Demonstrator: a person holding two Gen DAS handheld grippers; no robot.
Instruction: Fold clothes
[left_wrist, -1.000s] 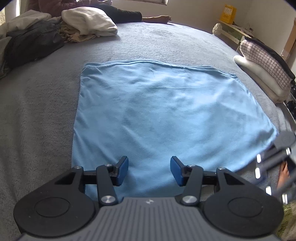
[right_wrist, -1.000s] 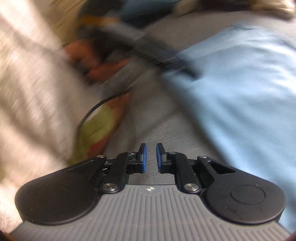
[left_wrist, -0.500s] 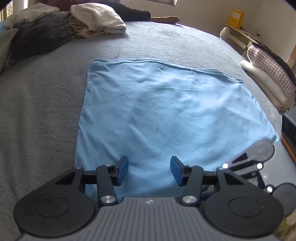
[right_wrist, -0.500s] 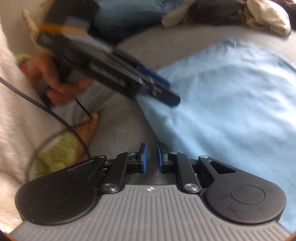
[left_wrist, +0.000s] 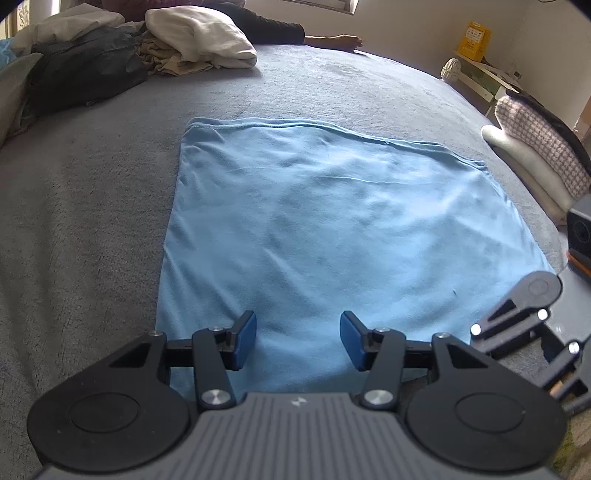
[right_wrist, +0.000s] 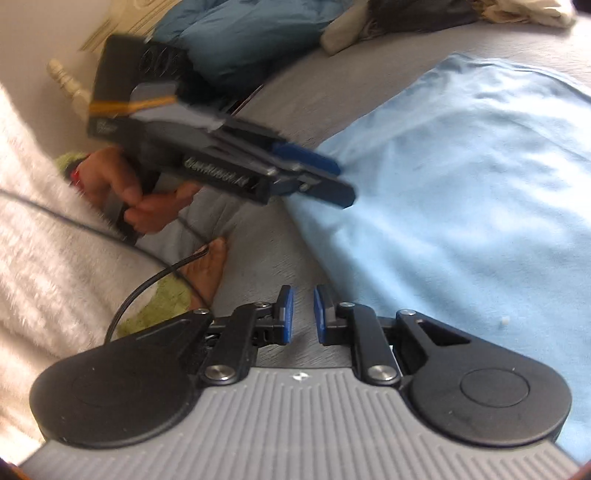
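A light blue garment (left_wrist: 332, 221) lies spread flat on the grey bed cover (left_wrist: 74, 221), its far hem straight. My left gripper (left_wrist: 297, 339) hovers over the garment's near edge, open, with nothing between its blue pads. In the right wrist view the same left gripper (right_wrist: 332, 181) reaches over the garment's (right_wrist: 461, 184) near corner, held by a hand (right_wrist: 136, 199). My right gripper (right_wrist: 303, 312) sits over bare grey cover beside the garment, its pads a narrow gap apart and holding nothing. Its black linkage (left_wrist: 524, 314) shows at the lower right of the left wrist view.
A heap of dark and white clothes (left_wrist: 110, 62) lies at the bed's far left, with a person's arm (left_wrist: 295, 33) behind it. Folded items (left_wrist: 535, 166) are stacked at the right edge. A black cable (right_wrist: 147, 288) and a bare foot (right_wrist: 207, 266) lie near my right gripper.
My right gripper has moved in toward the garment's near corner, showing further into the left wrist view. The left gripper has stayed over the near edge with its jaws unchanged.
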